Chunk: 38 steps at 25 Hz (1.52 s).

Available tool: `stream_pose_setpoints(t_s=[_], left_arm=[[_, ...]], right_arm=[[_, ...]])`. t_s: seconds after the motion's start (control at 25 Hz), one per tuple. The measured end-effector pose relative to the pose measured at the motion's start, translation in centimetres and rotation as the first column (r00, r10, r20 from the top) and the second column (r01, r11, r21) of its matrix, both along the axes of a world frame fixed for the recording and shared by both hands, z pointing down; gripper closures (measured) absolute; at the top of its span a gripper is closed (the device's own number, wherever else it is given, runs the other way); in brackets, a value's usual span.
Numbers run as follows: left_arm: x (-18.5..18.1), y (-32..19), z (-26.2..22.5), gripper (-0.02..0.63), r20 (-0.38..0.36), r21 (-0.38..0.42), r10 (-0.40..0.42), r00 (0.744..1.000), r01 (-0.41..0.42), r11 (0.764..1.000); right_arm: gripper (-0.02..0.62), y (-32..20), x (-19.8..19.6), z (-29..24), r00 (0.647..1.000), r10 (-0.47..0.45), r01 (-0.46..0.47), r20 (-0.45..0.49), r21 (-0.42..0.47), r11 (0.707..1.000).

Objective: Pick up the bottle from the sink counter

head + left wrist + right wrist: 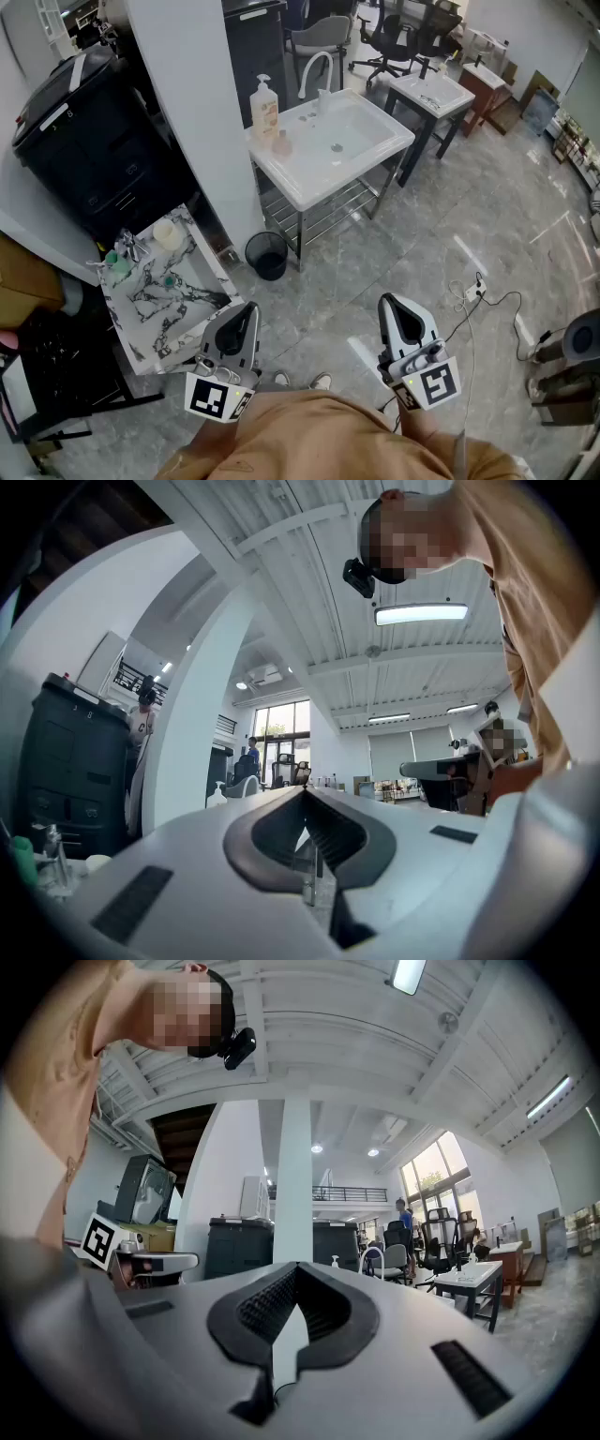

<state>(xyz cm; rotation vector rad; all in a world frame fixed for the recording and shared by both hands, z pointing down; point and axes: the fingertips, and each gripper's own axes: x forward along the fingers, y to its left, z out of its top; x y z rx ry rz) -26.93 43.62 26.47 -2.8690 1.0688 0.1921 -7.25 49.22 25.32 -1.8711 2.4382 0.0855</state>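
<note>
Grey polished floor tiles run under everything in the head view. At far left a black lidded bin point(84, 141) stands shut beside a white pillar point(192, 122). Below it a marbled tabletop point(178, 314) carries a cream round cup point(169, 234) and a small green bottle point(119, 265); what the cup holds cannot be told.

The left gripper point(242, 319) hangs low by that tabletop's near corner. Its fingers are pressed together with nothing between them.

Right of the pillar stands a white washbasin point(300, 192) on a metal frame, its bowl showing only a drain. The pump bottle point(264, 105) stands upright on the basin's back left corner, with a smaller bottle point(281, 143) just beside it. Both are well apart from either gripper. A black wastebasket point(269, 255) sits on the floor under the basin's left end; its contents cannot be made out.

The right gripper point(394, 314) is level with the left one, fingers likewise pressed together and empty. Farther right are a second white basin point(433, 94) and office chairs point(394, 33).

Only the head view shows the wastebasket and the basin bowls. The left gripper view adds the ceiling lights and tall windows, with the pump bottle point(217, 797) tiny beside the pillar. The right gripper view shows a mezzanine railing point(352, 1194), the pump bottle point(335, 1262) and the left gripper's marker cube point(97, 1239).
</note>
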Motion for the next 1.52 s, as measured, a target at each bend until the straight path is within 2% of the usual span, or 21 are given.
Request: stream_pose_setpoints(t_s=[0.4,0.6,0.88,1.04,1.28,1.52], left_arm=[[1.3,0.0,0.1,0.612,0.020,0.011,-0.017,1.000,0.017,1.000],[2.9,-0.1,0.2,0.612,0.022,0.012,-0.022,1.000,0.022,1.000],[5.1,-0.3,0.4,0.612,0.004,0.034,-0.046,0.999,0.046,0.998],[5.6,-0.6,0.7,0.612,0.011,0.019,-0.059,0.998,0.059,0.998],[5.9,-2.7,0.9,0.612,0.008,0.017,-0.074,0.997,0.074,0.997],[7.5,-7.3,2.7,0.612,0.013,-0.008,-0.040,0.999,0.041,0.999]], right_arm=[[0.594,-0.2,1.2,0.5,1.000,-0.021,0.021,0.000,-0.005,1.000],[0.592,0.0,3.5,0.7,0.998,-0.003,0.003,0.059,-0.006,1.000],[0.592,-0.2,5.2,2.0,0.998,-0.037,0.038,0.051,-0.027,0.999],[0.592,-0.5,5.9,2.3,0.997,-0.055,0.057,0.053,-0.036,0.998],[0.592,-2.1,6.1,2.5,0.996,-0.081,0.082,0.034,-0.045,0.996],[0.592,-6.0,8.0,3.6,0.998,-0.043,0.045,0.036,-0.066,0.997]])
